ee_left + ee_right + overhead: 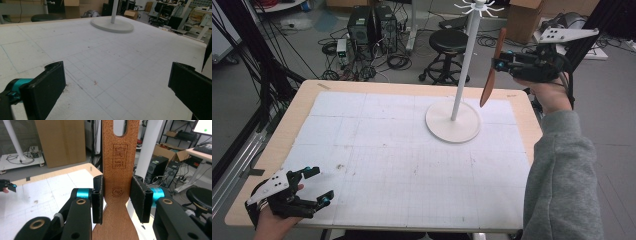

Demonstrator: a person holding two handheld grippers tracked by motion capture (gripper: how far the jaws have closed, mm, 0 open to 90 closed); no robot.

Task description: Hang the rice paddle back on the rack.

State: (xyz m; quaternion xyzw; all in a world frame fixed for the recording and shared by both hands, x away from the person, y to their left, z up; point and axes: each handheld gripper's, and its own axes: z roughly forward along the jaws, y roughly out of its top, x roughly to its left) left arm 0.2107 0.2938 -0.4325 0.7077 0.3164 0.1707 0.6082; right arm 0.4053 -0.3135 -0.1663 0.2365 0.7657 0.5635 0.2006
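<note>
Two grippers are seen above the gridded mat (377, 150). At the near left corner, the left gripper (319, 186) is kept spread, with nothing between its jaws. Farther right, a white stand (453, 125) is set on the mat. Beside its pole, a wooden spatula (492, 70) is pinched upright at its handle by the right gripper (499, 62), raised above the table's far right edge.

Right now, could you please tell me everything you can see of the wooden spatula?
The wooden spatula is a flat reddish-brown piece with a slotted hole in its handle and burnt-in stamps. The right gripper clamps its narrow neck. It hangs in the air, nearly upright, broad blade down, beside the white stand's pole, clear of the table.
</note>
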